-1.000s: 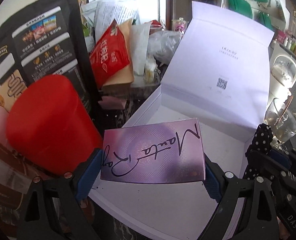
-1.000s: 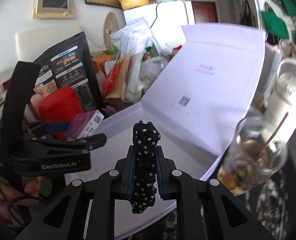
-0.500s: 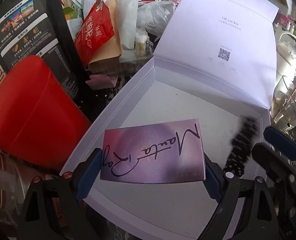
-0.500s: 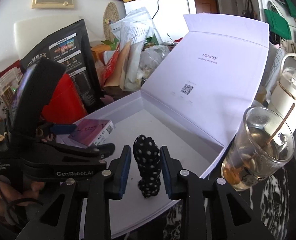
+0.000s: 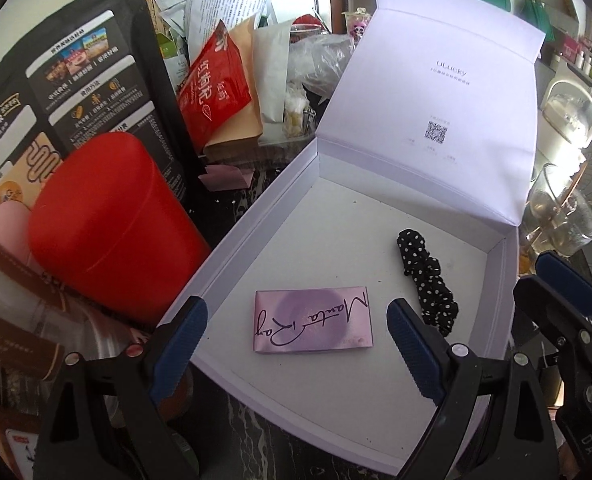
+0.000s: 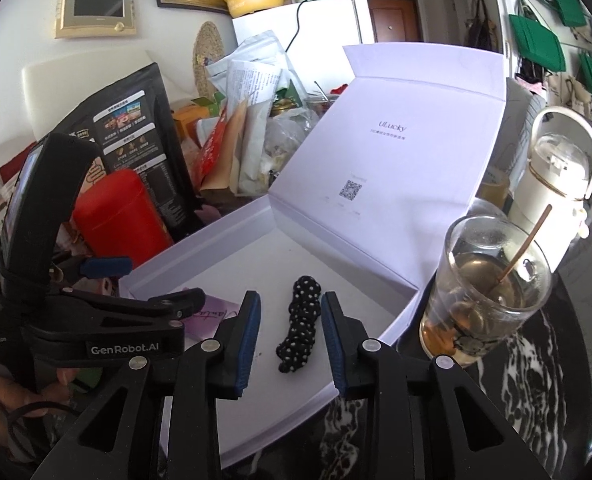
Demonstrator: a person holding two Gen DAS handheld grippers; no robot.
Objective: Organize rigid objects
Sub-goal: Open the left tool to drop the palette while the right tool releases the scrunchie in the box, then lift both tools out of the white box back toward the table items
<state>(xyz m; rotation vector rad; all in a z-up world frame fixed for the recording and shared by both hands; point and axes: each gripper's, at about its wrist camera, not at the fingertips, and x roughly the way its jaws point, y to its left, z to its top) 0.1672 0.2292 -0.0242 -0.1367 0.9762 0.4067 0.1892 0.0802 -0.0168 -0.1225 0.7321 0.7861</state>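
An open white gift box (image 5: 255, 216) has its lid (image 5: 436, 100) standing up at the back. A pink "Manta Ray" card box (image 5: 314, 320) lies flat on its floor. My left gripper (image 5: 296, 305) hovers open just above it, with both blue pads clear of its ends. Right of the card box lies a black polka-dot scrunchie (image 5: 426, 276). In the right wrist view the scrunchie (image 6: 300, 320) rests on the box floor between the fingers of my right gripper (image 6: 291, 300), which is open and not touching it.
A red canister (image 5: 107, 224) stands close to the box's left wall, with a black pouch (image 5: 75, 92) and a heap of snack bags (image 5: 211, 84) behind. A glass of drink with a stick (image 6: 488, 292) and a white jug (image 6: 552, 176) stand at the box's right corner.
The left gripper let go of the pink card box, which now lies on the box floor, and drew back. The right gripper opened and the scrunchie dropped flat onto the floor.
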